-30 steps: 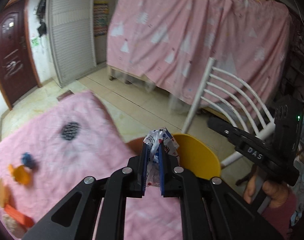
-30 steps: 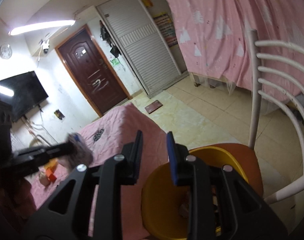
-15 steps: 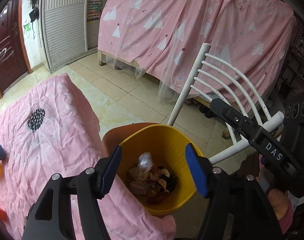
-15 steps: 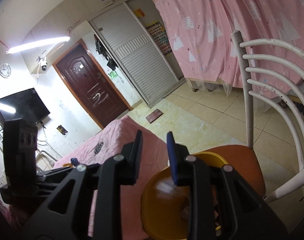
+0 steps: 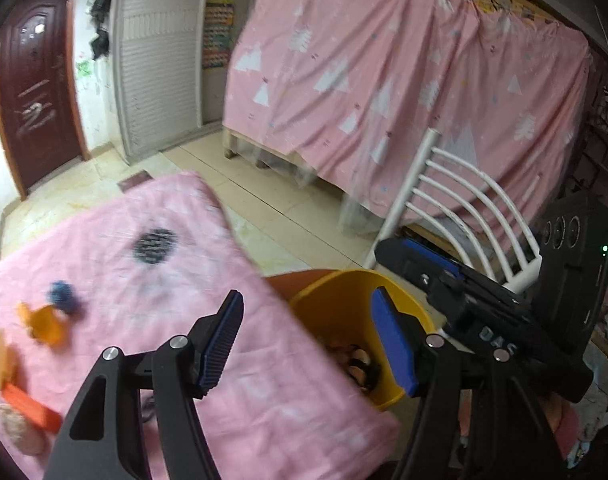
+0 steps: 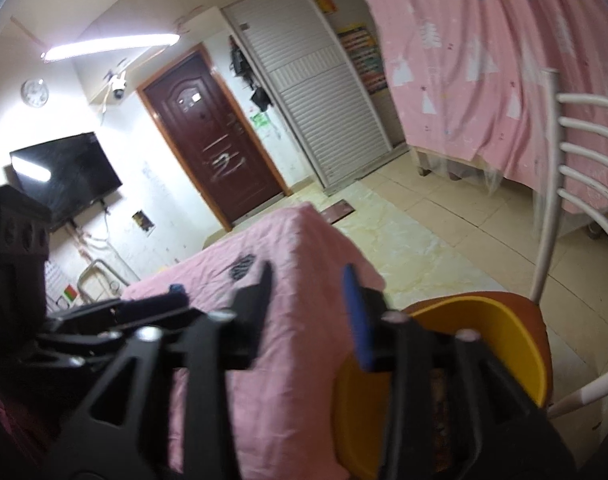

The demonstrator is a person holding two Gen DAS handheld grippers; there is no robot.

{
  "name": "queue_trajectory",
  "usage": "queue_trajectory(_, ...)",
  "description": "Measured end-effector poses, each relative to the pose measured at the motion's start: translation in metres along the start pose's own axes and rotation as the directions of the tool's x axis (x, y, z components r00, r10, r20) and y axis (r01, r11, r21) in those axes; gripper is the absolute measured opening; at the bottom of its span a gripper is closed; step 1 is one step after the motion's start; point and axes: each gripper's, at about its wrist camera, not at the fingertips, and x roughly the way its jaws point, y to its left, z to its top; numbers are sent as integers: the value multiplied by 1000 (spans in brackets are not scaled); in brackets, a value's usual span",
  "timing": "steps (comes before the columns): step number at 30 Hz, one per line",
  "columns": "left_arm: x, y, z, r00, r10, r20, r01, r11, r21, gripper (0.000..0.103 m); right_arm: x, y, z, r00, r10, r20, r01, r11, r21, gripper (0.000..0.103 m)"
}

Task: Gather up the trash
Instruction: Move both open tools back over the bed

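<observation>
Both the left gripper (image 5: 310,344) and the right gripper (image 6: 310,312) are seen with fingers apart and nothing between them; the right has just been opening. Trash is piled in the yellow bin (image 5: 344,300), while orange scraps (image 5: 44,324) are left on the pink-covered surface (image 5: 152,280) and should be approached squarely, low over the cloth.

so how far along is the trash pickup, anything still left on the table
Done: some trash already lies in the yellow bin on the chair. In hand: nothing; the left gripper and right gripper are both open and empty, the right's jaws having just been opening. Left: a blue scrap, orange pieces and more bits at the pink tablecloth's near edge.
</observation>
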Motion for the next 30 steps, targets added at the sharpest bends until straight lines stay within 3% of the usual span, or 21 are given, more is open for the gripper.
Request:
queue_trajectory(8,-46,75,-4,989,134,59,-129,988,-84,60,39,52,0,996,63,-71,-68,995,-79,56)
queue_trajectory(14,-73,126,-13,962,263,73,-256,963,-88,60,58,96,2,988,98,-119,-116,980,-159,57)
queue_trajectory(17,-79,150,-18,950,305,59,-299,949,-100,60,66,112,-1,984,105,-141,-131,973,-191,67)
queue_trajectory(25,-86,209,-39,932,362,27,-352,919,-177,60,104,153,-25,961,114,-253,-177,954,-243,68)
queue_trajectory(30,-81,241,-53,931,364,-15,-357,905,-231,60,127,184,-45,938,119,-324,-216,935,-282,68)
